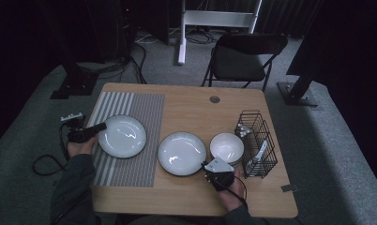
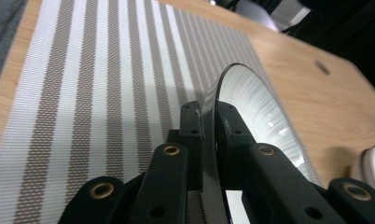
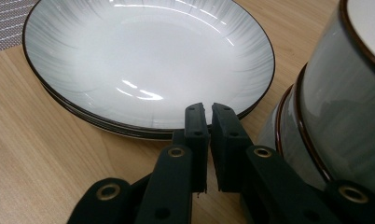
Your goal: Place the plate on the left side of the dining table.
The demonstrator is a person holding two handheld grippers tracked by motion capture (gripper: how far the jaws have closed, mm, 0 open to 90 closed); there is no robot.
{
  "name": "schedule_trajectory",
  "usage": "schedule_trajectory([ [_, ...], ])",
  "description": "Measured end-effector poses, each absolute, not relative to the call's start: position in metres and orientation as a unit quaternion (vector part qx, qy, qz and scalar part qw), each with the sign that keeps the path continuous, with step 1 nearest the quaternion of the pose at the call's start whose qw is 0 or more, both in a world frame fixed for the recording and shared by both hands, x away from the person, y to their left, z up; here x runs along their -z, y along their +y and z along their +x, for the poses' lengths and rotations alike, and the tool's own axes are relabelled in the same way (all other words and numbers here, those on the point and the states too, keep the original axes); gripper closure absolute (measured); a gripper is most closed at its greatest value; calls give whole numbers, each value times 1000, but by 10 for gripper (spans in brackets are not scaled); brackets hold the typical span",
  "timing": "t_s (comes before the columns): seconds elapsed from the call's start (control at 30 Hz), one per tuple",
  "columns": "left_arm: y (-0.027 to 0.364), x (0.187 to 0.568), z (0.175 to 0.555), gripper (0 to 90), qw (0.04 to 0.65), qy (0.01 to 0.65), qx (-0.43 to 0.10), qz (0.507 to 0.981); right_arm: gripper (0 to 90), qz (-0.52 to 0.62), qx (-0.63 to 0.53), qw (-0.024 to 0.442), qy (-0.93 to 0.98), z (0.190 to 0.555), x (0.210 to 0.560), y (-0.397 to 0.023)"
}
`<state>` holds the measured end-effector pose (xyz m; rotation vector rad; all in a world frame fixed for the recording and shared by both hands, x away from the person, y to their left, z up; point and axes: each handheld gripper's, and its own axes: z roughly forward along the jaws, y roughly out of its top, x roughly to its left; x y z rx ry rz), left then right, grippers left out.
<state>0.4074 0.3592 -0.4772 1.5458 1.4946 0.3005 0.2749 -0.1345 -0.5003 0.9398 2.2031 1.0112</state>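
Observation:
A white plate with a dark rim (image 1: 123, 136) lies on the striped placemat (image 1: 130, 173) at the table's left. My left gripper (image 1: 101, 127) reaches in from the left edge and is shut on that plate's near rim. In the left gripper view the plate (image 2: 251, 102) runs edge-on between the two pads of the left gripper (image 2: 209, 112). A stack of similar plates (image 1: 182, 153) sits mid-table beside stacked bowls (image 1: 227, 147). My right gripper (image 1: 207, 165) rests just in front of the gap between them. The jaws of the right gripper (image 3: 208, 112) are shut on nothing, short of the plate stack (image 3: 148, 60) and the bowls (image 3: 344, 102).
A black wire basket (image 1: 257, 140) holding utensils stands at the table's right, close to the bowls. Bare wood (image 1: 191, 110) stretches behind the dishes. A folding chair (image 1: 245, 56) stands beyond the far edge, and cables lie on the floor at left.

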Motion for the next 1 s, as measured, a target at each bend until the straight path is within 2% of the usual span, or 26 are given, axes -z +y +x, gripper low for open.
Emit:
schedule_trajectory([
  [0.37, 356, 478, 411, 851, 426, 606, -149, 655, 847, 347, -375, 269, 816, 275, 501, -135],
  [1.0, 364, 501, 415, 824, 411, 617, -144, 655, 831, 347, -374, 268, 817, 275, 500, -135],
])
